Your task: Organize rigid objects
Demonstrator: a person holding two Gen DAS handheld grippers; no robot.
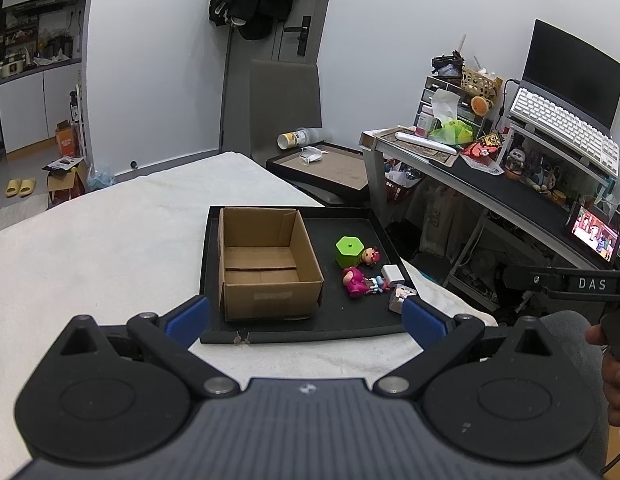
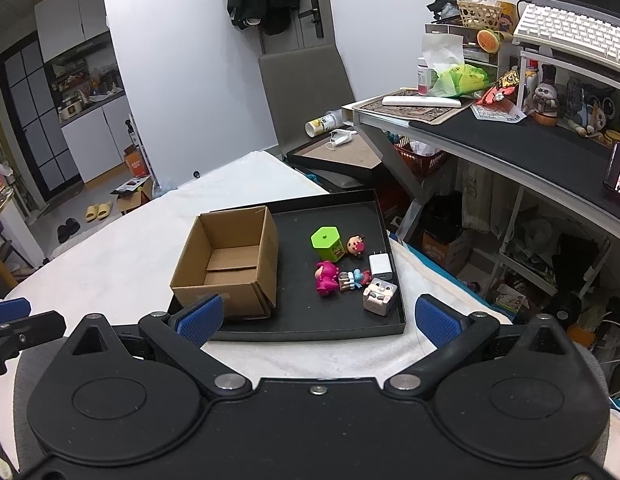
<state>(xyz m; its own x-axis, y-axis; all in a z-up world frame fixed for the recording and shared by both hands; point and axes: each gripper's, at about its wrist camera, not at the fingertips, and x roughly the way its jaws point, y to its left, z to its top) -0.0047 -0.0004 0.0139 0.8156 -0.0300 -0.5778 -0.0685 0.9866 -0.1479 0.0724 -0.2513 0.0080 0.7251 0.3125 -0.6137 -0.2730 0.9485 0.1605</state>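
— Toys sat where?
— On the black tray (image 2: 341,330), right of the empty cardboard box (image 2: 230,264): a green hexagonal container (image 2: 325,243), pink figure (image 2: 326,277), white charger (image 2: 380,265), grey cube toy (image 2: 379,295) and small doll head (image 2: 355,245).
— And each hand-held gripper?
— Left hand-held gripper (image 1: 306,314) and right hand-held gripper (image 2: 317,318) hung spread wide, holding nothing, short of the tray.

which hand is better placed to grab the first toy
Right, probably. The toys lie on the tray's right side, ahead of the open right tongs. The left tongs, also open, face the cardboard box.
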